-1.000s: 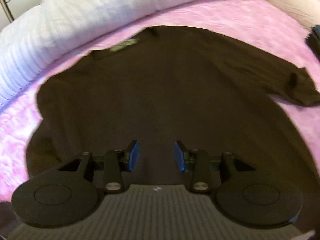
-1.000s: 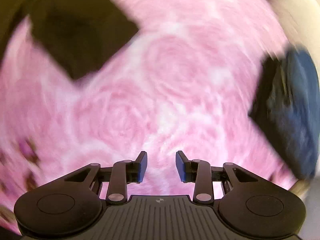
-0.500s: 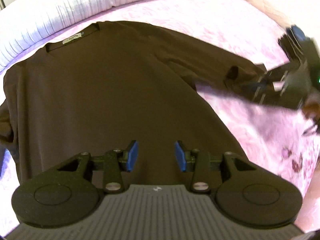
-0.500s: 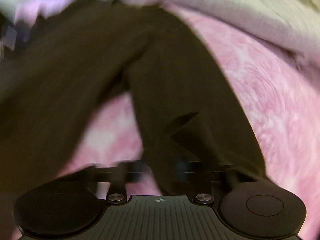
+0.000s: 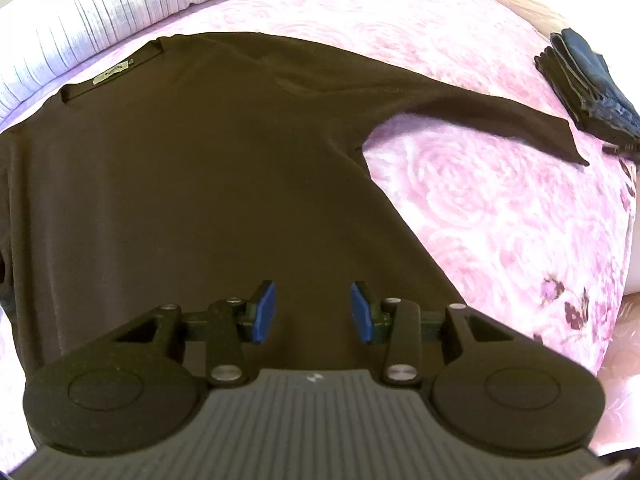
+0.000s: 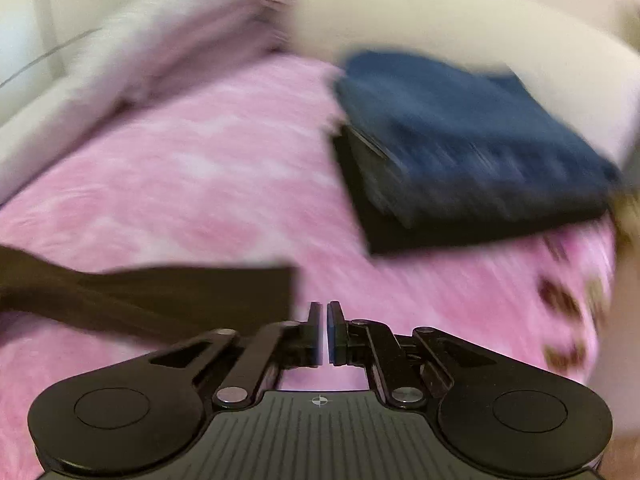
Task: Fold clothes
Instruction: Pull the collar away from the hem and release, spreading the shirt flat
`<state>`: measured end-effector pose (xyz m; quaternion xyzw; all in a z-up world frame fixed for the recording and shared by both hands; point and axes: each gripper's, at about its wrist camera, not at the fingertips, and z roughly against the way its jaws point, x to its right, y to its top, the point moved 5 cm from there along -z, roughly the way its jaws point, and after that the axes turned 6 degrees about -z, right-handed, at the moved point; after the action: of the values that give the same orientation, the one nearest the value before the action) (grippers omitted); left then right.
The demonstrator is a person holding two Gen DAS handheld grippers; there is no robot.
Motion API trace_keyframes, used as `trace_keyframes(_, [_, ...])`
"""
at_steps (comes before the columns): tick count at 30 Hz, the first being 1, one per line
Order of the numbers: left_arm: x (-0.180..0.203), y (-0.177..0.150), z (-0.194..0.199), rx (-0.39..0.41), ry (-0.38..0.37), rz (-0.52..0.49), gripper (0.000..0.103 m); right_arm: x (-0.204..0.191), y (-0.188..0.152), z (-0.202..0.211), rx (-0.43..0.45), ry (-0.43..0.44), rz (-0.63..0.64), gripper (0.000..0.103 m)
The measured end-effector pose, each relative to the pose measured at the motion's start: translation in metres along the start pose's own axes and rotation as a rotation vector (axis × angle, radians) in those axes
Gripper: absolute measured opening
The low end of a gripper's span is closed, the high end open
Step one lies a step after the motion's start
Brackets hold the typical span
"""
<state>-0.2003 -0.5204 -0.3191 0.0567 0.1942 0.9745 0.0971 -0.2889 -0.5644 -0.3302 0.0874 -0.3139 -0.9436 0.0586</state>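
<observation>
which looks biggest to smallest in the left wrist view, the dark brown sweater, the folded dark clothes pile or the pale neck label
1. Dark brown sweater
2. Folded dark clothes pile, though it lies farther off
3. Pale neck label

Soft, even indoor light fills both views, with no hard shadows and no glare. The left wrist view is sharp: the weave of the dark brown sweater (image 5: 192,184) stays dim and nearly textureless, while the pink rose bedspread (image 5: 500,208) reads bright, washing out toward the rim. Fisheye bending curves the striped pillow (image 5: 100,28) along the top edge. The right wrist view is smeared by motion blur; the folded blue garment (image 6: 472,148) streaks, and its lower layers perhaps belong to separate pieces.
</observation>
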Motion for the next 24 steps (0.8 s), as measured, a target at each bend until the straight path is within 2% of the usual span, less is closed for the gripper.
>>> trace_keyframes(2, [0.002,-0.004,0.003,-0.004,0.002,0.001,0.036,0.020,-0.013,0.003,-0.055,-0.047,-0.082,0.007])
trace_keyframes(4, [0.004,-0.011,0.009,-0.014,0.012,-0.004,0.037,0.014,-0.022,0.007,-0.075,-0.042,-0.106,0.012])
trace_keyframes(5, [0.006,-0.016,0.010,-0.021,0.013,-0.010,0.038,0.003,-0.028,0.013,-0.081,0.007,-0.097,0.014])
trace_keyframes(7, [0.009,-0.026,0.012,-0.037,0.015,-0.024,0.040,-0.021,-0.040,0.027,-0.111,0.124,-0.060,0.031])
trace_keyframes(9, [0.014,-0.038,0.010,-0.062,0.019,-0.057,0.040,-0.054,-0.059,0.037,-0.167,0.250,-0.015,0.042])
trace_keyframes(13, [0.028,-0.068,0.010,-0.102,0.008,-0.157,0.040,-0.117,-0.116,0.060,-0.329,0.468,0.063,0.048])
trace_keyframes(16, [0.038,-0.093,0.019,-0.107,-0.014,-0.241,0.040,-0.143,-0.163,0.078,-0.436,0.539,0.109,0.049])
trace_keyframes(18, [0.039,-0.113,0.025,-0.109,-0.026,-0.272,0.041,-0.151,-0.196,0.095,-0.501,0.547,0.152,0.049])
trace_keyframes(20, [0.039,-0.126,0.033,-0.104,-0.037,-0.291,0.041,-0.153,-0.218,0.111,-0.525,0.527,0.181,0.049])
trace_keyframes(22, [0.038,-0.134,0.042,-0.095,-0.048,-0.302,0.041,-0.147,-0.224,0.127,-0.505,0.498,0.192,0.049])
trace_keyframes(24, [0.037,-0.141,0.050,-0.085,-0.058,-0.314,0.042,-0.139,-0.211,0.139,-0.449,0.450,0.185,0.049])
